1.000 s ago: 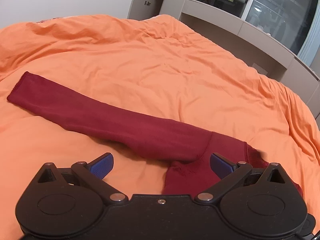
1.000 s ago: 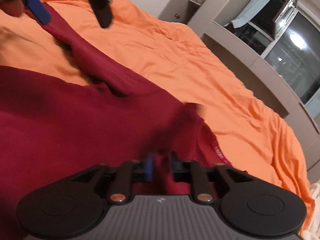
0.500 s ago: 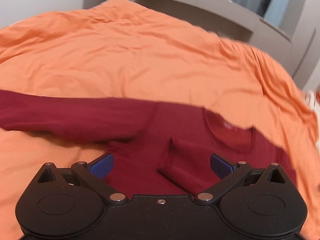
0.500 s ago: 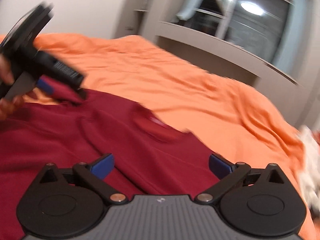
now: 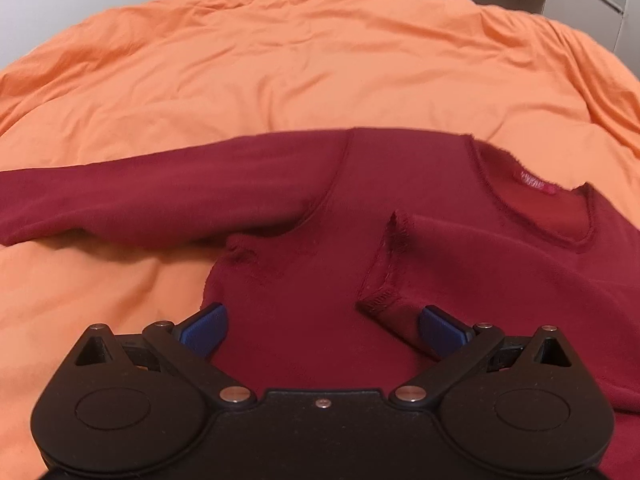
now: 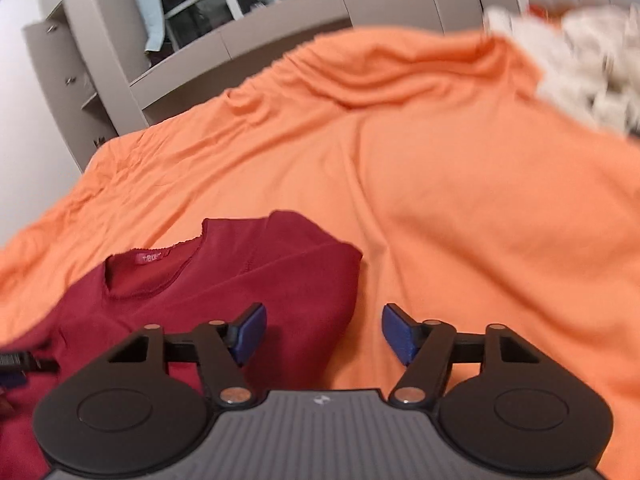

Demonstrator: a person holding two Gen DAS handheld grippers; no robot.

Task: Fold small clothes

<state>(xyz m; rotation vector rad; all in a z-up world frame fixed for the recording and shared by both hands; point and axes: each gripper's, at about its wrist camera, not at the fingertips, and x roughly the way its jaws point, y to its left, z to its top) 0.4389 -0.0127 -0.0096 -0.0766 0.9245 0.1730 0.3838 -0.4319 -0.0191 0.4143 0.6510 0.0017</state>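
Note:
A dark red long-sleeved shirt (image 5: 312,248) lies flat on the orange bedspread (image 5: 280,60), neck label (image 5: 536,180) up. One sleeve (image 5: 140,200) stretches out to the left. The other sleeve is folded across the chest, its cuff (image 5: 384,280) just inside my left gripper's right finger. My left gripper (image 5: 322,326) hovers open over the chest, holding nothing. In the right wrist view my right gripper (image 6: 324,332) hangs over the shirt's (image 6: 256,276) folded right edge. Its jaws are closing, with no cloth pressed between the pads.
A blurred heap of white clothes (image 6: 580,60) lies at the bed's far right. Grey cabinets and a dark window (image 6: 80,60) stand behind the bed. Bare orange bedspread (image 6: 460,200) stretches right of the shirt. A black part of the left gripper (image 6: 20,364) shows at the left edge.
The right gripper let go of the red cloth, opened wide, swung right to the shirt's folded edge and narrowed. The left gripper moved from the outstretched sleeve to over the chest, staying open.

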